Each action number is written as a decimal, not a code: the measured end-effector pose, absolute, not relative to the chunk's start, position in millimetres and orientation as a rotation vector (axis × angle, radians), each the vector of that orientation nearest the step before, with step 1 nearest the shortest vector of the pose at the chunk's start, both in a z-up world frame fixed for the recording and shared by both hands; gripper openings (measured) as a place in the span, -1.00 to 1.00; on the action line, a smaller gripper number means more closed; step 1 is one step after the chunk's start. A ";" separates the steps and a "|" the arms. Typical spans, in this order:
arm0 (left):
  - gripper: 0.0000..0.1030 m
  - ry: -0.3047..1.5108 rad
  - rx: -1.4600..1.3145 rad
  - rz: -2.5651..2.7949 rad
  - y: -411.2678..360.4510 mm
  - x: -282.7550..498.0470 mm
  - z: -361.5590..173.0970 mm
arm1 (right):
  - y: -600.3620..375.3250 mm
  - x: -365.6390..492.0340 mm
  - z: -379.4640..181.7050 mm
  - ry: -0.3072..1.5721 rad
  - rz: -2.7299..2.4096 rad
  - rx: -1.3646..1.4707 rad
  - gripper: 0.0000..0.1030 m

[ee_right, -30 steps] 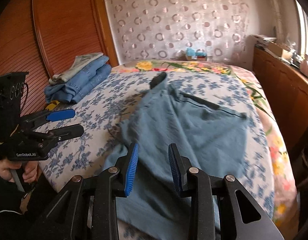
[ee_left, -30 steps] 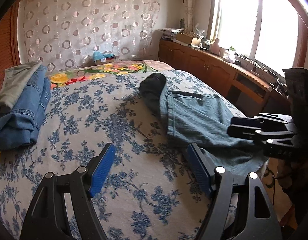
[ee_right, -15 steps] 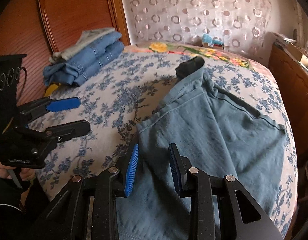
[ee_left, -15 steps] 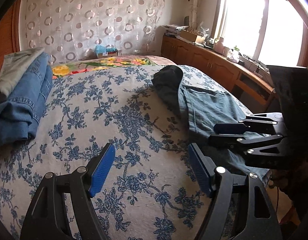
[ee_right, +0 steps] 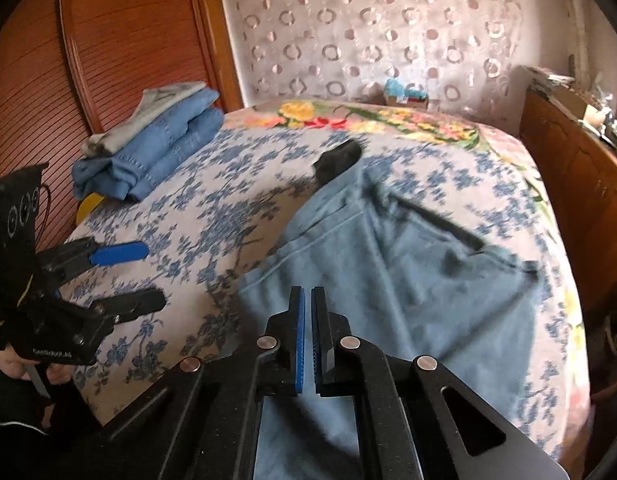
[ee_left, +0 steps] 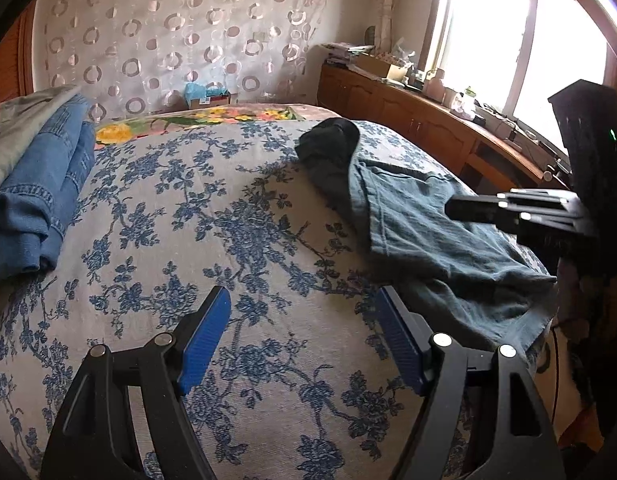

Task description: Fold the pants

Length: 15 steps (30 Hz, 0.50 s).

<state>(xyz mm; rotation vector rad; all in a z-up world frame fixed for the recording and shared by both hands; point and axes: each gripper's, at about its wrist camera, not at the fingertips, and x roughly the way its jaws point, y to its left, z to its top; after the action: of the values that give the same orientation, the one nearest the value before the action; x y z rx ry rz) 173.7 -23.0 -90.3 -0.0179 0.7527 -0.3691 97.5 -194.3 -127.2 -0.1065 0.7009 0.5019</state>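
Far left on the bed (ee_left: 236, 380): a stack of folded jeans (ee_left: 40, 200) with a grey garment on top, well apart from the work. Centre left: the left gripper (ee_left: 304, 332), poised above bare blue-flowered bedspread. Right of centre: teal pants (ee_left: 428, 236), spread mostly flat near the bed's right edge. Dark waistband end bunched toward the far side, near end hanging slightly over the front edge. Far right: the right gripper (ee_right: 307, 294), over the near part of the pants.

Probably the opening of the job: taking hold of the pants for a first fold, with no fold made yet. Best done by pinching both near corners, one per side, low and square to the cloth. Worth catching every layer, then lifting evenly so the legs stay aligned. Worth smoothing the bunched waistband as well, since soft cloth creases and drags easily.

Left jaws: spread wide, released, holding nothing, with only bedspread showing between the blue pads and the pants just beside them to the right. Right jaws: just been closing, now clenched almost pad to pad. No cloth visibly caught between them; seen from the left wrist, level above the fabric rather than gripping it.
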 end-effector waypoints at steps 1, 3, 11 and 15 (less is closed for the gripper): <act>0.47 0.753 -0.015 -0.372 -24.8 174.0 -90.3 | -197.9 98.4 -126.0 0.701 0.498 -0.098 -0.95; 0.47 0.754 -0.009 -0.373 -28.0 174.7 -90.5 | -198.3 97.4 -124.4 0.706 0.514 -0.093 -0.95; 0.47 0.767 -0.005 -0.366 -31.2 174.1 -96.1 | -171.2 95.8 -136.8 0.729 0.602 -0.126 -0.65; 0.47 0.766 -0.018 -0.363 -28.3 174.5 -96.4 | -156.2 102.1 -147.4 0.774 0.632 -0.171 -0.61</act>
<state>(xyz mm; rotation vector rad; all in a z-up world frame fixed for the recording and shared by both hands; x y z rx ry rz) 174.5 -28.3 -96.4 -0.0185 0.7665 -0.3633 102.1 -156.2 -147.4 -0.1706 0.7743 0.6316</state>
